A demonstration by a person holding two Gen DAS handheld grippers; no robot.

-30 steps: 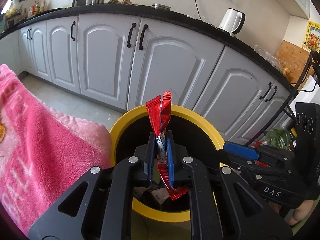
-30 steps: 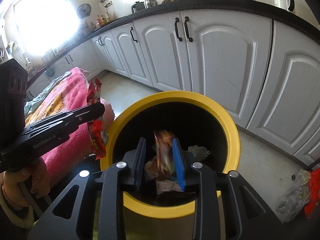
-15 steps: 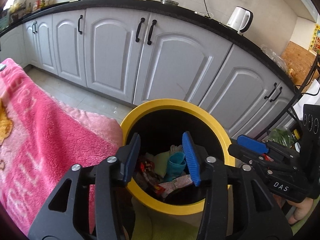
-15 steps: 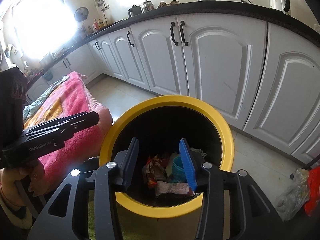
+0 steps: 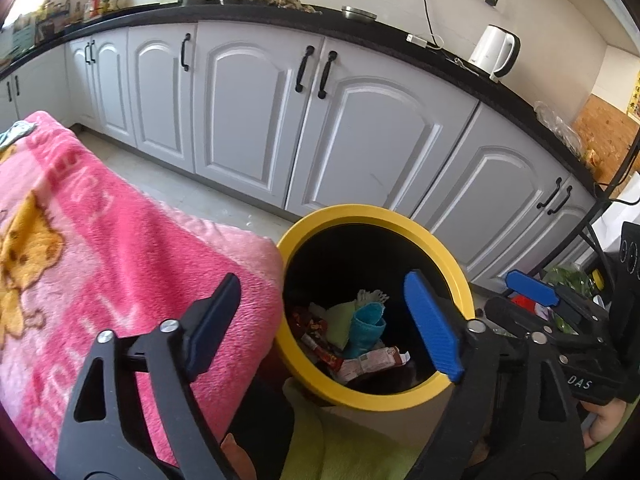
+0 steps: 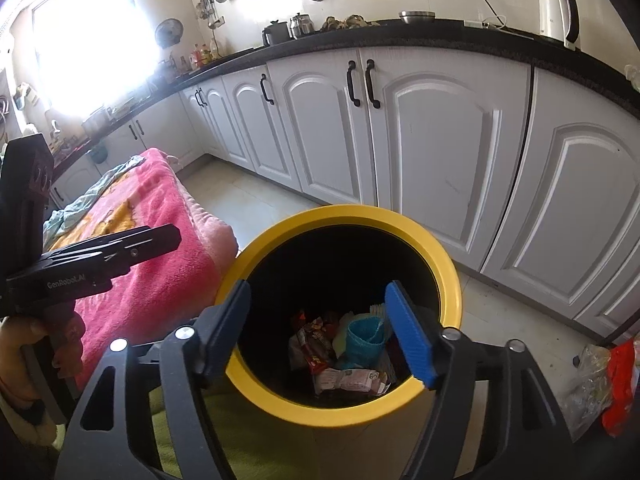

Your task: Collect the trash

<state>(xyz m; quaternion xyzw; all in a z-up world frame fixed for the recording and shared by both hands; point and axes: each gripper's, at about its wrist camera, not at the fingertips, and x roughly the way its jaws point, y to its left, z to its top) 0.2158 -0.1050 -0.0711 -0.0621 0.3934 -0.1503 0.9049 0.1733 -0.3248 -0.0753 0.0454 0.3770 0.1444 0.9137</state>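
A black bin with a yellow rim [image 5: 372, 216] [image 6: 348, 214] stands just ahead of both grippers. Inside it lie crumpled snack wrappers [image 5: 372, 362] [image 6: 352, 380], a red wrapper [image 6: 316, 344] and a teal cup-like piece [image 5: 366, 326] [image 6: 364, 336]. My left gripper [image 5: 322, 280] hangs over the bin's left rim, its jaws opening with nothing between them. Over the bin's near rim, my right gripper [image 6: 318, 286] is also opening and holds nothing. Each gripper also shows from the side in the other's view: the left gripper [image 6: 168, 240] and the right gripper [image 5: 504, 292].
A pink blanket [image 5: 100, 260] [image 6: 160, 240] lies against the bin's left side. White cabinets [image 5: 360, 140] under a black counter run behind, with a white kettle [image 5: 496, 52] on top. A clear bag with red packaging [image 6: 600, 380] lies on the floor at right. Green cloth [image 5: 340, 452] lies below the bin's near side.
A second ago each gripper was shut on a wrapper above the bin. Both have opened wide and the wrappers now lie inside the bin. The left gripper has drifted left and up.
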